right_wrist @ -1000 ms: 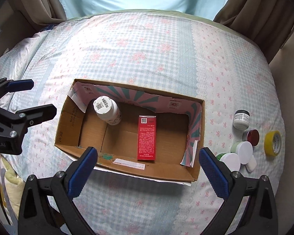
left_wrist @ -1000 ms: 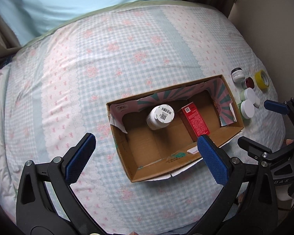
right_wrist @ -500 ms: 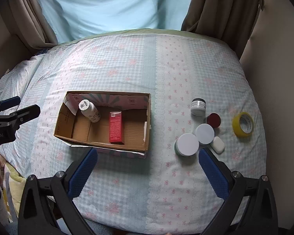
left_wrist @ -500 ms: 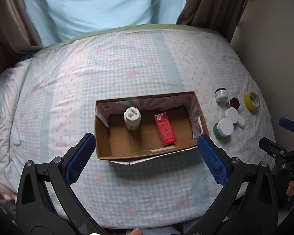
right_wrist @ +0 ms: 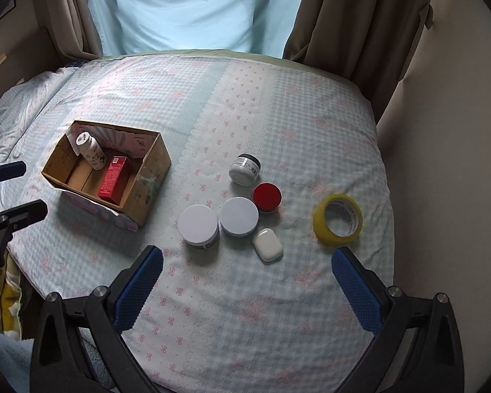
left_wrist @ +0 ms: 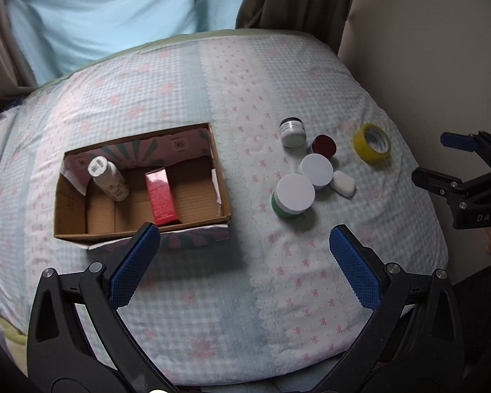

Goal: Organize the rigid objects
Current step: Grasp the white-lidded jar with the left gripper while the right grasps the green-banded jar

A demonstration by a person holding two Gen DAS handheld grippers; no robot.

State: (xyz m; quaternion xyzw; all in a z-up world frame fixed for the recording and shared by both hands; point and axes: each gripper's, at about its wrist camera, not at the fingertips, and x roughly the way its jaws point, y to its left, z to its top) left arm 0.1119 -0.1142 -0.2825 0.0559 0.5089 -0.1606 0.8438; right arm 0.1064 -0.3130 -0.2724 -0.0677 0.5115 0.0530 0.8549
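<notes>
Right wrist: jars (right_wrist: pixel 239 216) cluster between box (right_wrist: pixel 154 167) and tape (right_wrist: pixel 338 219).

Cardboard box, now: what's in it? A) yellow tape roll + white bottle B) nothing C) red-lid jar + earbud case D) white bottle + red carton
D: the cardboard box holds only the white bottle and the red carton; the yellow tape roll, red-lid jar and earbud case lie outside it on the bedspread.
</notes>
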